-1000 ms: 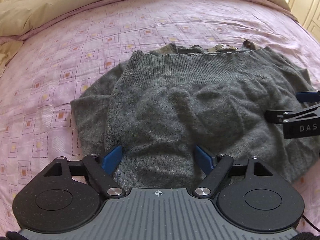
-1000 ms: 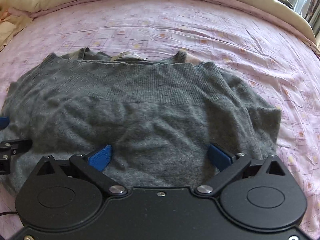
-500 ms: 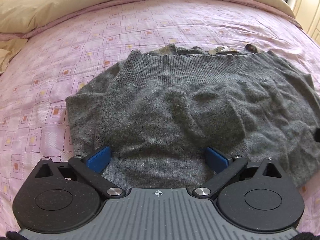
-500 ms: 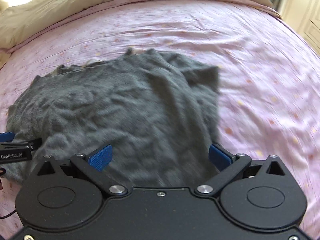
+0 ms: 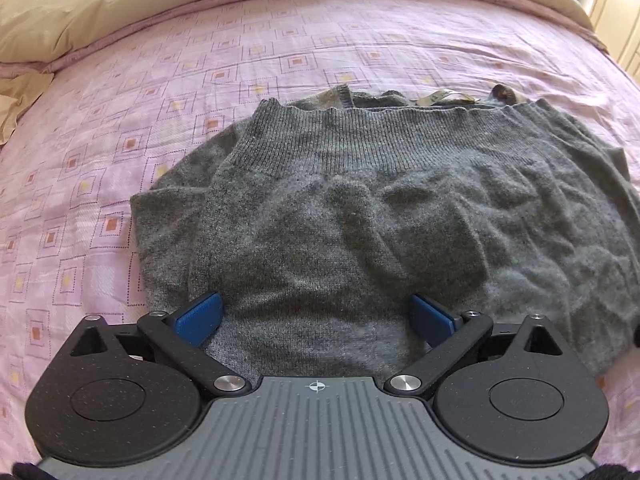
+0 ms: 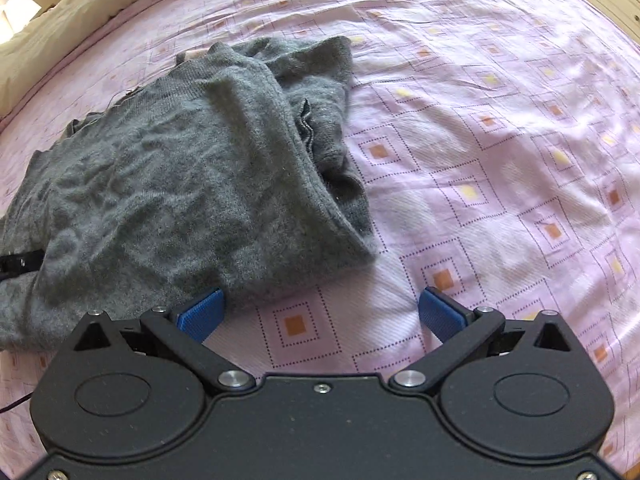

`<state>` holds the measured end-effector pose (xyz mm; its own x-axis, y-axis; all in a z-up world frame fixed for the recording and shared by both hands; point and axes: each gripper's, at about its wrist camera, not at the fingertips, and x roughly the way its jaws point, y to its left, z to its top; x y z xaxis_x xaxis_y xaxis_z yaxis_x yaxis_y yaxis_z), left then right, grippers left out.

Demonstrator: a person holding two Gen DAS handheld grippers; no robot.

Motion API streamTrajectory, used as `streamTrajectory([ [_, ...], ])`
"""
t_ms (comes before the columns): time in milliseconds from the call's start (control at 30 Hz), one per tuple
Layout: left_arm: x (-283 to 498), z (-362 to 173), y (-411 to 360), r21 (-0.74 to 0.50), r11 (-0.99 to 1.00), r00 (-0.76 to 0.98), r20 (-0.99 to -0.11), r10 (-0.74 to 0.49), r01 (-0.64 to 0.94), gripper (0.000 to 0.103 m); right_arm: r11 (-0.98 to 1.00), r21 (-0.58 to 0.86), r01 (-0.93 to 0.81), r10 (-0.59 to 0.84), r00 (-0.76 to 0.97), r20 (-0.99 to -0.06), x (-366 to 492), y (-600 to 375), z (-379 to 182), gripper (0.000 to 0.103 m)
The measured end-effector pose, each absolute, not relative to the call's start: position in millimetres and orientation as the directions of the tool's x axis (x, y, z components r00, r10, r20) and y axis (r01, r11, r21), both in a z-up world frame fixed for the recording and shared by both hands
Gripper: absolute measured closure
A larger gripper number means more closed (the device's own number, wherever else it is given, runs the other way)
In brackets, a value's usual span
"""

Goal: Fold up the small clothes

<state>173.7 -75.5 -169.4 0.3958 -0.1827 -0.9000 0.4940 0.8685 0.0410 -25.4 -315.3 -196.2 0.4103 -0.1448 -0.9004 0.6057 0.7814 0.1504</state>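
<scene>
A grey knitted sweater [image 5: 360, 208] lies folded on the pink patterned bedsheet [image 5: 100, 160], its ribbed hem turned up toward the neckline, where a label [image 5: 444, 98] shows. My left gripper [image 5: 316, 316] is open over the sweater's near edge, with the knit lying between its blue pads and nothing gripped. In the right wrist view the sweater [image 6: 172, 168] fills the left half, a sleeve bunched at its right side. My right gripper [image 6: 322, 312] is open above bare sheet [image 6: 500, 160], just off the sweater's near right corner, its left pad [image 6: 202, 312] at the cloth's edge.
A beige duvet [image 5: 140, 4] is heaped along the far edge of the bed. Cream cupboard doors [image 5: 616, 12] stand at the far right. Part of the left gripper's dark body [image 6: 20, 264] pokes in at the left edge of the right wrist view.
My right gripper has swung right, off the sweater and over bare sheet at its corner. My left gripper has drawn back a little toward the near edge. Both stayed open.
</scene>
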Motion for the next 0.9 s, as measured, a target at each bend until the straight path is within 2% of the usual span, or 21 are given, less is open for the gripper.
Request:
streamTrajectory([
  [67, 173, -161, -80, 0.032, 0.878, 0.392, -0.902, -0.180, 0.477, 0.017, 0.798, 0.160, 0.582, -0.131, 0.426, -0.895, -25, -317, -197, 0.000],
  [300, 165, -137, -126, 0.052, 0.886, 0.406, -0.900, -0.159, 0.461, 0.016, 0.842, 0.250, 0.477, -0.039, 0.516, -0.855, -31, -337, -195, 0.000],
  [567, 176, -157, -177, 0.123, 0.898, 0.347, -0.937, -0.035, 0.423, 0.016, 0.866, 0.344, 0.363, 0.091, 0.563, -0.822, -34, -358, -193, 0.000],
  [733, 181, -169, -180, 0.135, 0.913, 0.318, -0.948, 0.005, 0.385, 0.013, 0.857, 0.398, 0.328, 0.156, 0.571, -0.806, -34, -370, -194, 0.000],
  [800, 184, -172, -177, 0.133, 0.921, 0.307, -0.952, 0.016, 0.365, 0.005, 0.840, 0.427, 0.334, 0.181, 0.571, -0.801, -33, -375, -194, 0.000],
  [900, 190, -178, -168, 0.088, 0.942, 0.274, -0.962, -0.004, 0.323, 0.000, 0.811, 0.469, 0.349, 0.223, 0.557, -0.800, -28, -385, -194, 0.000],
])
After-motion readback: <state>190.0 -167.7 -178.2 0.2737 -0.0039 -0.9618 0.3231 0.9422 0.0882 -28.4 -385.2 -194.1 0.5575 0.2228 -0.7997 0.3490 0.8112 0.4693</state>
